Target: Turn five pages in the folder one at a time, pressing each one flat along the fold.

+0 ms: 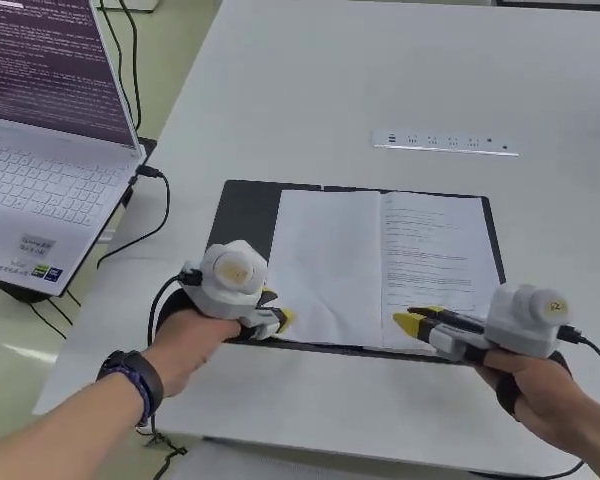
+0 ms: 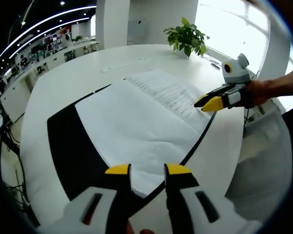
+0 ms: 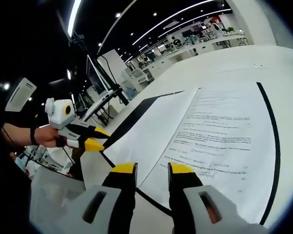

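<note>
- Showing the folder (image 1: 242,215) open and flat on the white table (image 1: 400,70), its long near edge toward the person.
- Poised at that near edge: left tongs (image 1: 282,319) just off the near-left corner of the blank page (image 1: 325,265), right tongs (image 1: 408,322) over the near end of the printed page (image 1: 435,255).
- Held slightly apart, both pairs of jaws, with a narrow gap between the yellow tips and nothing clamped.
- Cannot tell whether either tip touches paper.
- Too small to read, the print; hidden under the top sheets, any further pages.
- Black on the cover, bared as a wide band left of the blank page and a thin rim right of the printed page.
- Left of the folder, a laptop (image 1: 40,150), cut off by the frame; beyond the folder, a power strip (image 1: 445,143).
</note>
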Motion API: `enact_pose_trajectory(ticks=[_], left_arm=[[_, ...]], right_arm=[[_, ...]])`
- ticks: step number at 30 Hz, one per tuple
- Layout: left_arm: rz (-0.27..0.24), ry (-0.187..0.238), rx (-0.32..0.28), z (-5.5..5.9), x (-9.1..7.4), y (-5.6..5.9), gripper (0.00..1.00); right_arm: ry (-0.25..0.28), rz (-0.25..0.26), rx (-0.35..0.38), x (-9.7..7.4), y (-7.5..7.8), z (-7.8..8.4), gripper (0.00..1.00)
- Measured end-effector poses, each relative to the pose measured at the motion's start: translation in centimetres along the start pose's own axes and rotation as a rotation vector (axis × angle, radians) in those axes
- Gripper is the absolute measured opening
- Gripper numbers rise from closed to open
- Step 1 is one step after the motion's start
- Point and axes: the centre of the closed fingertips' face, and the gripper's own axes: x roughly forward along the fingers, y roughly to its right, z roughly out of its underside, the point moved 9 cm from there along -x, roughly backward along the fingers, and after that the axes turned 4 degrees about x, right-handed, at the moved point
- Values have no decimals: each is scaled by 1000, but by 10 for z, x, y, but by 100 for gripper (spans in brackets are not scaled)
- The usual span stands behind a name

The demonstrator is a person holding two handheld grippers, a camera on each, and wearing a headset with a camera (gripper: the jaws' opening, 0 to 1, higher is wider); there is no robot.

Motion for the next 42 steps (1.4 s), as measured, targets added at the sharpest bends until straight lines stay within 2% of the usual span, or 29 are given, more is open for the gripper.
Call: enact_pose_trajectory(ticks=[8,11,18,24,30,38,42], left_arm=[[-8,34,4,-10,-12,-1,30],[-11,41,6,-12,-15,-2,32],[-21,60,5,-15,-30,-1,37],[-38,88,2,-19,-45,-5,40],[-53,138,-14,-22,-59,-7,46],[-65,167,-23,-20,-71,-7,54],[-69,204,-33,-22,-80,-4,57]], right_arm=[[21,42,-23,-22,10,-6,31],[44,58,-22,-32,11,-8,33],[53,85,-61,-53,14,-9,41],[69,108,-76,-71,16,-7,47],[99,138,-103,-90,10,-9,53],[129,165,-134,-105,4,-18,60],[137,193,-149,-113,4,-21,63]])
